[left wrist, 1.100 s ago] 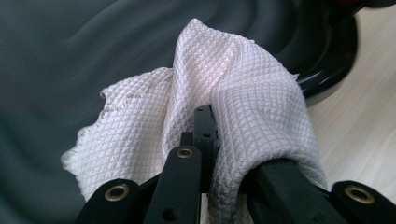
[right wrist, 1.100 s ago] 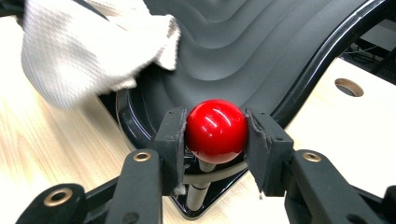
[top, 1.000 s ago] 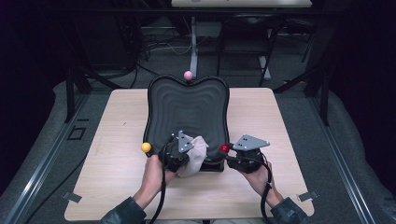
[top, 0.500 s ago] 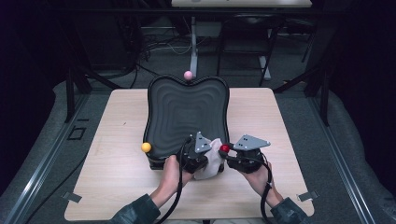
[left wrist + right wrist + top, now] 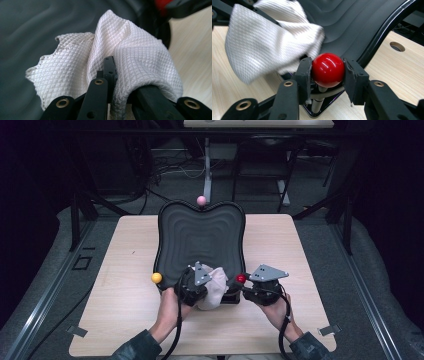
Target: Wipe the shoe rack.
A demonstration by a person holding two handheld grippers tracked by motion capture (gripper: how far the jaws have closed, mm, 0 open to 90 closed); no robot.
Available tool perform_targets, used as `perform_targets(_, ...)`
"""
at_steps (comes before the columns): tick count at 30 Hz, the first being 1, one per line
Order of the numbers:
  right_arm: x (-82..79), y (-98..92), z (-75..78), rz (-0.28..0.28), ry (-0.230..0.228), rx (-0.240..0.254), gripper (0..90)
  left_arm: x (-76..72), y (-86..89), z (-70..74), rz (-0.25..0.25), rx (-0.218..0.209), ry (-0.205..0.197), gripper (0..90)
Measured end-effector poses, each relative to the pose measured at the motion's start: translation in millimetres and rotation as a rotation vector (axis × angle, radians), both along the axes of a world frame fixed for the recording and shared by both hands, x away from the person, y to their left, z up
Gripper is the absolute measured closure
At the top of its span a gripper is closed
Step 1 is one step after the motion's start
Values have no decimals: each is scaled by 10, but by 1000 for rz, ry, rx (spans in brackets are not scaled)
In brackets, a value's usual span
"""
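From above, we cannot make out much of the near edge of the black tray [image 5: 200, 235]: the two grippers and the white cloth [image 5: 214, 287] cover it, and the person's forearms are cut off by the bottom of that view. At the left we see a yellow ball [image 5: 157, 278] just beside the tray's near left corner, its stem too small to tell. A pink ball [image 5: 201, 200] sits at the tray's far edge.

The left gripper [image 5: 194, 285] has its jaws closed tight on the white cloth [image 5: 130, 65]. In the left gripper view the waffle-textured fabric is pinched between the jaws and drapes over the right one, so that jaw's tip is hidden. The cloth lies at the tray's near edge, partly over the ribbed black surface and partly over the bench [image 5: 125, 270]. We cannot tell whether it presses on the tray under the folds. The left hand [image 5: 167, 302] wraps the gripper's body from below, with the gripper pointing forward and slightly right.

The right gripper [image 5: 327, 70] holds the red ball [image 5: 327, 69] at the tray's near right corner, the jaws standing narrow with a pad pressed on each side of it. A short stem shows beneath the ball, but its foot is hidden by the jaws. In the high view the grey plate covers most of this gripper, and the right hand [image 5: 272, 307] grips it from behind, aimed left toward the tray.
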State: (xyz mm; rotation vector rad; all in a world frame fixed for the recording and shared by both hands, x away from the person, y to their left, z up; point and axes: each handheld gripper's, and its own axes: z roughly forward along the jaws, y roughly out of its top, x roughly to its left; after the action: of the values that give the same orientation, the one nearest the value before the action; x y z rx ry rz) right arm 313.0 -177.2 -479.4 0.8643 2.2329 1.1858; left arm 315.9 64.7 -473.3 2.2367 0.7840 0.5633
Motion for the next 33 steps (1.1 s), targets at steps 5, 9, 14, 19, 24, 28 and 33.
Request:
perform_targets(5,0,2,-1,-2,-1,0,599,-19,292,-17,57,-9,9,860)
perform_targets(9,5,8,-5,-5,-2,4,599,-78,453,16,91,-7,-8,861)
perform_targets(14,7,5,-5,-10,-2,-1,599,-97,728,37,165,-5,-23,859)
perform_targets(19,41,-3,-10,-13,-8,-2,599,-73,922,2,217,10,-18,859)
perform_targets(24,72,-1,-19,-10,-12,7,599,-79,949,-5,228,27,-29,860)
perform_targets(28,76,-26,-25,10,-12,11,587,-74,938,15,215,0,-13,859)
perform_targets(33,27,-175,-59,14,12,3,368,-83,769,88,154,-33,-17,858)
